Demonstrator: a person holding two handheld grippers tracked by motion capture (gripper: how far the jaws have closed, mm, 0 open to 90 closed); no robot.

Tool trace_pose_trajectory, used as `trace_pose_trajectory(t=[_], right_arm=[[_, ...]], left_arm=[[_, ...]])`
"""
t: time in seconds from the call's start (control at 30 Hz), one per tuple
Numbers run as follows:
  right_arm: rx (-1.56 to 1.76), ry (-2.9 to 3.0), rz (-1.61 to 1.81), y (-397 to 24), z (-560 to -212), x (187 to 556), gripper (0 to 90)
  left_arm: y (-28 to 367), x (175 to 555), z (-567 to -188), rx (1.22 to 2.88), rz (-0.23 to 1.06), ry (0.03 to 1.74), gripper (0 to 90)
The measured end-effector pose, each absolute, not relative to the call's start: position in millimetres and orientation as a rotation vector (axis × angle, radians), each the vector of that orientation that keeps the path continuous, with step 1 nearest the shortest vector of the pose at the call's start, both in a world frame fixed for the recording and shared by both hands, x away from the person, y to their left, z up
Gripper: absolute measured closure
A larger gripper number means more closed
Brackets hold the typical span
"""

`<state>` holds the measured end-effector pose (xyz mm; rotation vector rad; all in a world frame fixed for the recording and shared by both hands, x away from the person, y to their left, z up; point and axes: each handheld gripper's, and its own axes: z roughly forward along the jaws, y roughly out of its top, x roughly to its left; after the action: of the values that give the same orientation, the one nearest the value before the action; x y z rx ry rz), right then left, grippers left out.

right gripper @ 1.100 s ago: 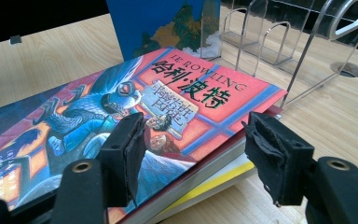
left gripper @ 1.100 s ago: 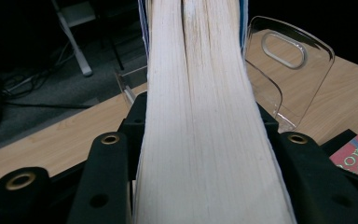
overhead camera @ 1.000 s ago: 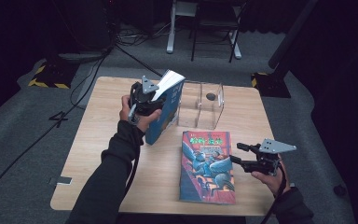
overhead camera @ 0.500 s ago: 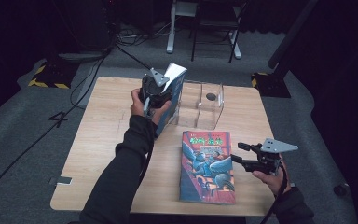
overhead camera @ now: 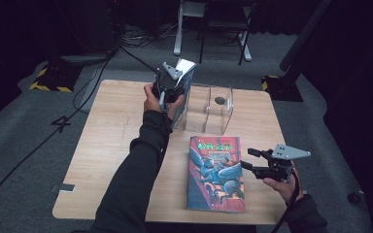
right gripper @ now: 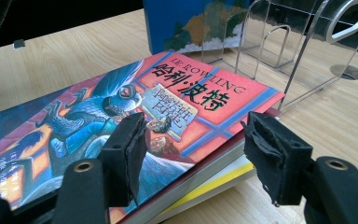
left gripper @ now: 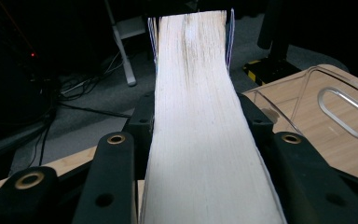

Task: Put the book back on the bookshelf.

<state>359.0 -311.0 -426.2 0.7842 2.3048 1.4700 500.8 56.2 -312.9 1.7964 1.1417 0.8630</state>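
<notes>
1. Blue book [overhead camera: 184,92], held upright off the wooden table [overhead camera: 107,145], stands just beside the near-left wall of the clear acrylic rack [overhead camera: 216,109]; its white page edges [left gripper: 200,116] face the left gripper's camera.
2. Left gripper [overhead camera: 170,90] is clenched on the blue book: in the left gripper view both black jaws press against the covers on either side of the page block.
3. Left hand [overhead camera: 153,99] holds that gripper at the rack's left side, with the dark sleeve [overhead camera: 136,174] running back toward the table's near edge.
4. Clear acrylic rack stands on the far middle part of the table; a long oval cut-out [left gripper: 349,112] in one wall shows in the left gripper view, and thin upright dividers [right gripper: 279,44] show in the right gripper view.
5. Red book [overhead camera: 216,172] lies flat, cover up, on the table nearer the person than the rack, with its far edge close to the rack's base. A second volume with a yellow edge [right gripper: 214,184] lies beneath it.
6. Right gripper [overhead camera: 255,160] is released: its jaws stand apart, level with the right edge of the red book, with nothing gripped between the pads [right gripper: 270,154].
7. Right hand [overhead camera: 281,182] holds this gripper to the right of the red book, well apart from the rack.
</notes>
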Motion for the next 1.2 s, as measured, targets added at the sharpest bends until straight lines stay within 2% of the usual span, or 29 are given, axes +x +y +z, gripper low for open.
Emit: trace_pose_trajectory(t=[0.3,0.6,1.2], right_arm=[[0.774,2.313,1.468,-309.8,-426.2,358.4,39.6],[0.773,2.310,1.476,-310.3,-425.9,358.1,39.7],[0.748,2.326,1.469,-307.5,-426.8,357.2,39.6]], left_arm=[[46.1,509.3,-310.9,1.841,0.906,1.114,59.3],[40.6,515.3,-313.6,1.791,0.935,1.106,59.3],[58.6,527.3,-332.8,1.673,0.866,1.132,58.4]])
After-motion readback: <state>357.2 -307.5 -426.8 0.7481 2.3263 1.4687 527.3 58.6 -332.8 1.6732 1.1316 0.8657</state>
